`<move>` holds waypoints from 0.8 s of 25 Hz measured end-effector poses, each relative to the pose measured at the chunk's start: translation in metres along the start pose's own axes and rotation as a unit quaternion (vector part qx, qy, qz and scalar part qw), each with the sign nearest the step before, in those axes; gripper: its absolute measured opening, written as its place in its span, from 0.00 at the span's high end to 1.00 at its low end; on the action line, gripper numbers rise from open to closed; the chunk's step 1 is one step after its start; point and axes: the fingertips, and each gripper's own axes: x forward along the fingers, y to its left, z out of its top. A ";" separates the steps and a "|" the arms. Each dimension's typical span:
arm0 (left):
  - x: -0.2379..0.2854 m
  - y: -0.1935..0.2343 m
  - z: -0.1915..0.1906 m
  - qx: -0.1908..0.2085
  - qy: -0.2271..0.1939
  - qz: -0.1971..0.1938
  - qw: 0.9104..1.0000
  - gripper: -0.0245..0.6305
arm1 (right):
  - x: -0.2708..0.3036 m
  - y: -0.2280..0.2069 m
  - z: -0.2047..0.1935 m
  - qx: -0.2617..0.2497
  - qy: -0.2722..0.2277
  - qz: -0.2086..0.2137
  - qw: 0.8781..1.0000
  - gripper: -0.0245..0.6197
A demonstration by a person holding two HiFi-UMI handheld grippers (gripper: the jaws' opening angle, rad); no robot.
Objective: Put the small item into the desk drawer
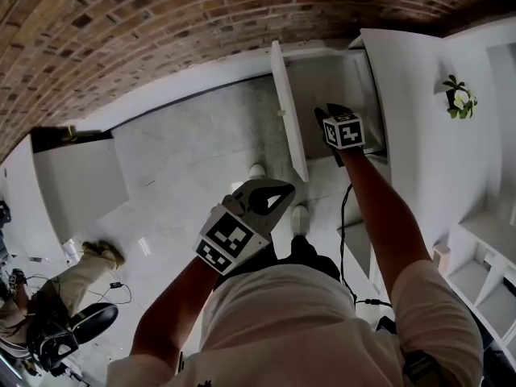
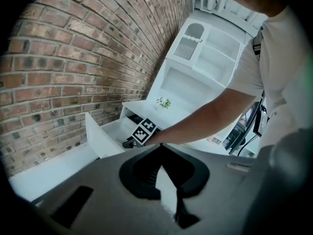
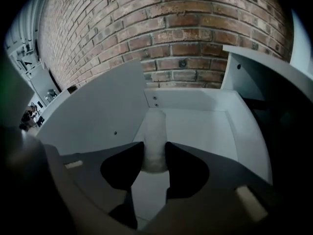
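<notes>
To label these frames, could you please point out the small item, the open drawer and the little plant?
small item (image 3: 155, 133): right gripper view, middle of its pale body.
drawer (image 3: 205, 129): right gripper view, bare floor inside.
plant (image 1: 459, 99): head view, its foliage.

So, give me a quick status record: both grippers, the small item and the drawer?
right gripper: shut on the small item
small item: pale cylinder, upright between the jaws, over the drawer's inside
drawer: white, pulled open, bare floor where visible
item touching drawer floor: cannot tell
left gripper: shut, nothing between its jaws, held back from the drawer near the person's body
</notes>
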 end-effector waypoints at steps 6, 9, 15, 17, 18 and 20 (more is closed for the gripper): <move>0.004 0.028 -0.006 -0.014 0.008 0.000 1.000 0.95 | 0.032 -0.013 -0.010 0.047 0.021 -0.021 0.998 0.73; 0.005 0.039 -0.011 -0.022 0.012 0.001 1.000 0.95 | 0.044 -0.018 -0.013 0.063 0.027 -0.029 0.997 0.73; 0.007 0.050 -0.018 -0.032 0.018 -0.001 0.999 0.95 | 0.059 -0.021 -0.018 0.073 0.035 -0.037 0.996 0.73; 0.007 0.051 -0.019 -0.033 0.019 -0.002 0.999 0.95 | 0.063 -0.022 -0.020 0.072 0.036 -0.039 0.996 0.72; 0.008 0.052 -0.019 -0.033 0.020 -0.003 0.999 0.95 | 0.064 -0.023 -0.020 0.073 0.036 -0.041 0.996 0.71; 0.010 0.052 -0.020 -0.035 0.021 -0.007 0.999 0.95 | 0.065 -0.025 -0.020 0.075 0.034 -0.047 0.995 0.70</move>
